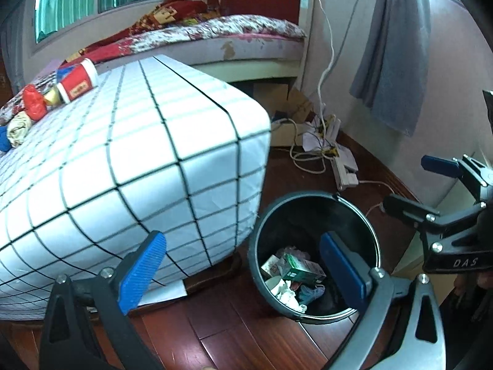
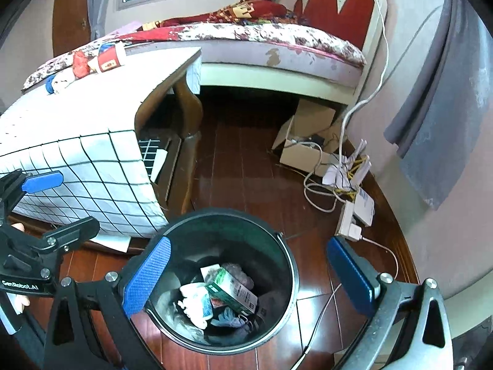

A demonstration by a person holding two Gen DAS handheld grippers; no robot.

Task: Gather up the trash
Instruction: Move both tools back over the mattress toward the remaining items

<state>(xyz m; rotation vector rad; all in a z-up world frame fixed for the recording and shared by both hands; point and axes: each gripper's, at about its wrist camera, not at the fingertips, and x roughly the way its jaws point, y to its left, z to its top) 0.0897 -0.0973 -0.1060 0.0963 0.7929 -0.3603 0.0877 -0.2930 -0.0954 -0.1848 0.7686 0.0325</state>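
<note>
A black round bin (image 1: 314,200) stands on the wooden floor beside a low table; it also shows in the right wrist view (image 2: 288,265). Inside lie a green carton (image 1: 300,269) (image 2: 234,289), white crumpled paper (image 2: 195,303) and other scraps. My left gripper (image 1: 243,273) is open and empty above the bin's left rim. My right gripper (image 2: 251,280) is open and empty over the bin. On the table's far end lie a red-and-white cup (image 1: 78,81) (image 2: 109,60), a red crumpled wrapper (image 1: 34,103) (image 2: 80,63) and other small scraps (image 1: 18,129).
The table wears a white checked cloth (image 1: 138,154) (image 2: 92,123). A bed (image 1: 246,34) (image 2: 277,49) stands behind. A cardboard box (image 2: 305,141), cables and a power strip (image 2: 349,225) lie on the floor by the wall. A grey cloth (image 1: 394,61) hangs at right.
</note>
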